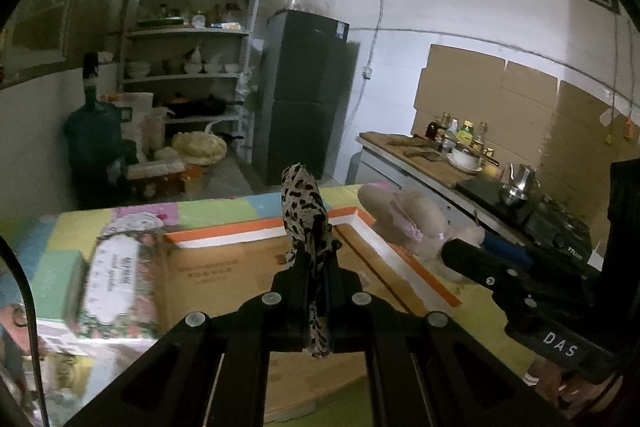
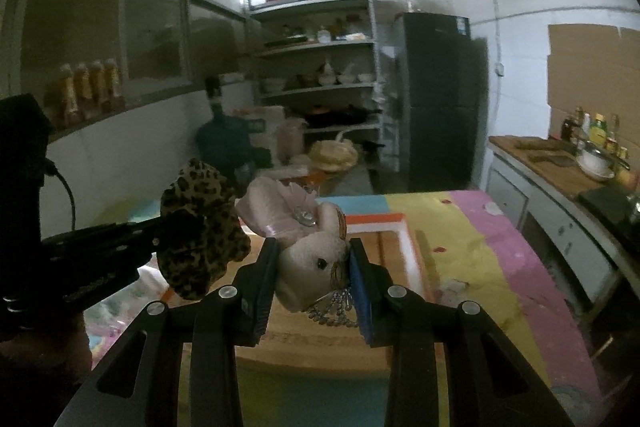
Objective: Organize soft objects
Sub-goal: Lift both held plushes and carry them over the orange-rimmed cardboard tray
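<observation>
Nearby, fridge (image 1: 304, 99), shelf rack (image 1: 192, 67); cardboard box (image 1: 256, 279) below held toys.

Matte black fingers (image 2: 262, 283) with silver round screws, blue pads (image 2: 360, 291), white "DAS" lettering (image 1: 560, 344).

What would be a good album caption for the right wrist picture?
Right gripper clamps a pink plush bunny over the cardboard box, beside a leopard-print scrunchie.

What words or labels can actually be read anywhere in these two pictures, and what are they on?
"DAS": white letters on the right gripper, seen from the left wrist.
Box with floral label: script too blurred to read.
Cardboard tray: printed line too small to read.
Stove: white mark, unreadable.
Fridge sticker: unreadable.
</observation>
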`<control>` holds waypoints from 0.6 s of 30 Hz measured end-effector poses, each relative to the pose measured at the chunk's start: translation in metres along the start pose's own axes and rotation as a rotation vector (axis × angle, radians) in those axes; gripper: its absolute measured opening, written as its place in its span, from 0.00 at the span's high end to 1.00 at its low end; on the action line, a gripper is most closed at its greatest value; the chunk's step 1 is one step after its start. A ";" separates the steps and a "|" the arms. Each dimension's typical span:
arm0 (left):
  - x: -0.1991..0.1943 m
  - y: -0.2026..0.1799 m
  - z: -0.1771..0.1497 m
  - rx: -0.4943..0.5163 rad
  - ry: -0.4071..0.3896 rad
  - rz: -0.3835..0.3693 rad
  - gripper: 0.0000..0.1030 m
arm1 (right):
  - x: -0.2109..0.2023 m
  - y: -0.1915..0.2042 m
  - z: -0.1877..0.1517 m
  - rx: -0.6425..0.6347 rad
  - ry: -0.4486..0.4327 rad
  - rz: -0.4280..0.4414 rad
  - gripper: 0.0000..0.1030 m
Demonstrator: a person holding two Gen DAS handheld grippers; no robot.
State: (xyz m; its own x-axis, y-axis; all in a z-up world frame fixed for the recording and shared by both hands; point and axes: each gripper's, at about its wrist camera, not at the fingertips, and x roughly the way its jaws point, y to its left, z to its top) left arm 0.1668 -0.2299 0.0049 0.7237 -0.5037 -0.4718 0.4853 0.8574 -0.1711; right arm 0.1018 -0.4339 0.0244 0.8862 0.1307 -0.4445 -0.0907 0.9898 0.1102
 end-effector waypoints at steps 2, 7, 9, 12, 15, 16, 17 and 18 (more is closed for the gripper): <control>0.008 -0.005 -0.002 -0.004 0.009 -0.013 0.95 | 0.004 -0.001 -0.001 0.004 0.008 -0.016 0.66; 0.028 -0.011 -0.008 -0.020 0.039 -0.050 0.95 | 0.017 -0.014 -0.012 0.019 0.043 -0.060 0.66; 0.033 -0.013 -0.011 -0.027 0.047 -0.060 0.95 | 0.023 -0.020 -0.015 0.028 0.059 -0.073 0.66; 0.043 -0.017 -0.013 -0.033 0.057 -0.068 0.95 | 0.032 -0.029 -0.021 0.043 0.080 -0.085 0.66; 0.051 -0.018 -0.017 -0.039 0.066 -0.068 0.95 | 0.039 -0.033 -0.025 0.049 0.094 -0.098 0.66; 0.054 -0.018 -0.018 -0.044 0.071 -0.070 0.95 | 0.041 -0.035 -0.026 0.051 0.100 -0.102 0.66; 0.055 -0.019 -0.019 -0.046 0.074 -0.069 0.95 | 0.043 -0.036 -0.028 0.053 0.104 -0.105 0.66; 0.057 -0.019 -0.020 -0.048 0.077 -0.069 0.95 | 0.047 -0.038 -0.030 0.056 0.110 -0.109 0.66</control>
State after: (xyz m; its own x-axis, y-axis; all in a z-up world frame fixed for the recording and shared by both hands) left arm 0.1893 -0.2727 -0.0364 0.6487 -0.5539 -0.5219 0.5073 0.8259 -0.2461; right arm 0.1330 -0.4640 -0.0269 0.8339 0.0315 -0.5511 0.0311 0.9941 0.1039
